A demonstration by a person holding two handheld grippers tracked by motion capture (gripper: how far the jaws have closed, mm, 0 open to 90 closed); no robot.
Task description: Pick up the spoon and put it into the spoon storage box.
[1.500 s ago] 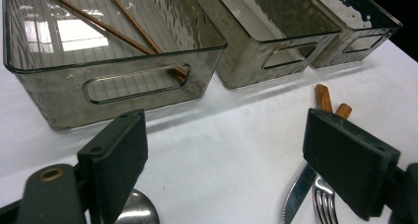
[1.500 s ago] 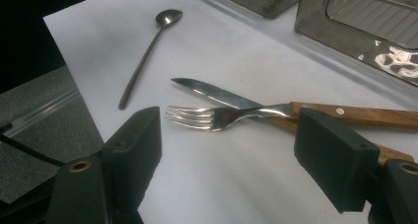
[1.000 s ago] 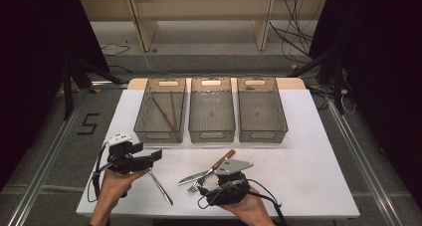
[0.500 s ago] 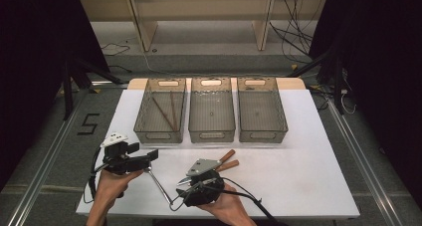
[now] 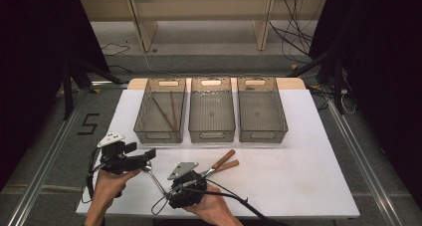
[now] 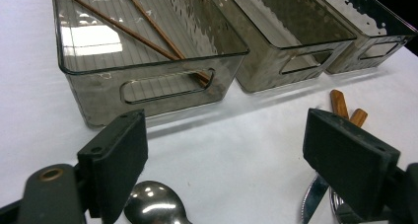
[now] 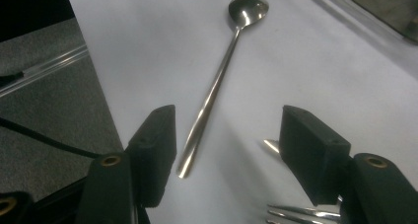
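Note:
A steel spoon (image 7: 217, 81) lies on the white table (image 5: 298, 176), also seen as the spoon (image 5: 153, 178) between my two grippers. My right gripper (image 7: 229, 150) is open; its jaws have just been closing, with the tip of the spoon's handle between them, untouched. From above, the right gripper (image 5: 170, 193) points up-left along the spoon. My left gripper (image 5: 149, 155) is open and empty just above the spoon's bowl (image 6: 155, 209). A fork and a knife with wooden handles (image 5: 225, 162) lie to the right of the right gripper.
Three clear grey bins stand side by side at the back: left bin (image 5: 158, 135), middle bin (image 5: 212, 135), right bin (image 5: 263, 135). Two brown chopsticks (image 6: 128, 29) lie in the left bin. The table's near edge runs just below my hands.
My right gripper has moved left, away from the fork and knife, to the end of the spoon's handle. The left gripper has kept its place.

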